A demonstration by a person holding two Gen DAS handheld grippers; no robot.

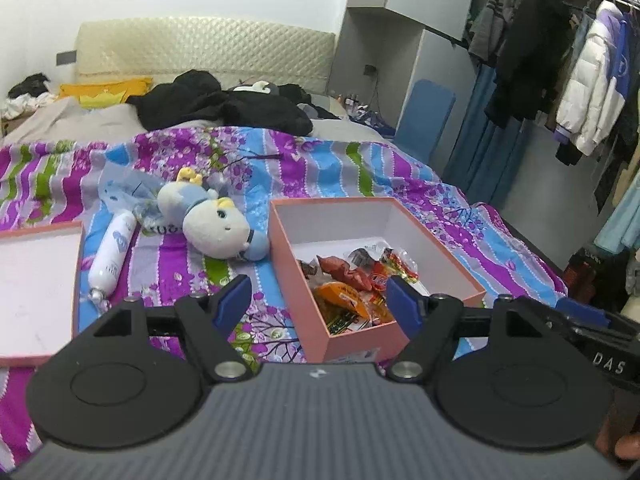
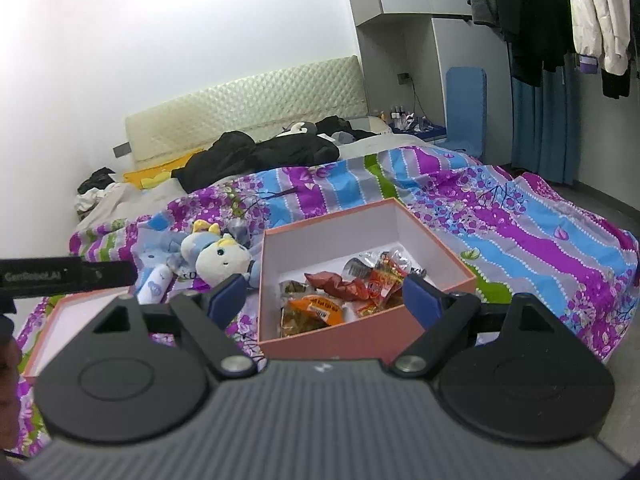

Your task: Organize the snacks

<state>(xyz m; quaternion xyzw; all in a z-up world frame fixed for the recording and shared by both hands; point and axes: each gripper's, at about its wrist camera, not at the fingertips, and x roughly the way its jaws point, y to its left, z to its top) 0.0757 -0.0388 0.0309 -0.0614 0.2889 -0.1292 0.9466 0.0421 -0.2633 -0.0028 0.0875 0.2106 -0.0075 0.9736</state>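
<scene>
On the bed [image 1: 360, 168], the pink box [image 1: 352, 340] holds snack packets [image 1: 352, 284]; plush toy [image 1: 216, 220] at 10 o'clock. Left claw [image 1: 320, 304] and right claw [image 2: 324, 300] both wide, holding nothing.

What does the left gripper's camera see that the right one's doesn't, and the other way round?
Only the left wrist view shows the whole white bottle lying on the bedspread, and most of the box lid.

Only the right wrist view shows bare grey floor beyond the bed.

Both show the open pink box with snack packets inside, the plush toy beside it, and their own open, empty gripper: left gripper, right gripper.
</scene>
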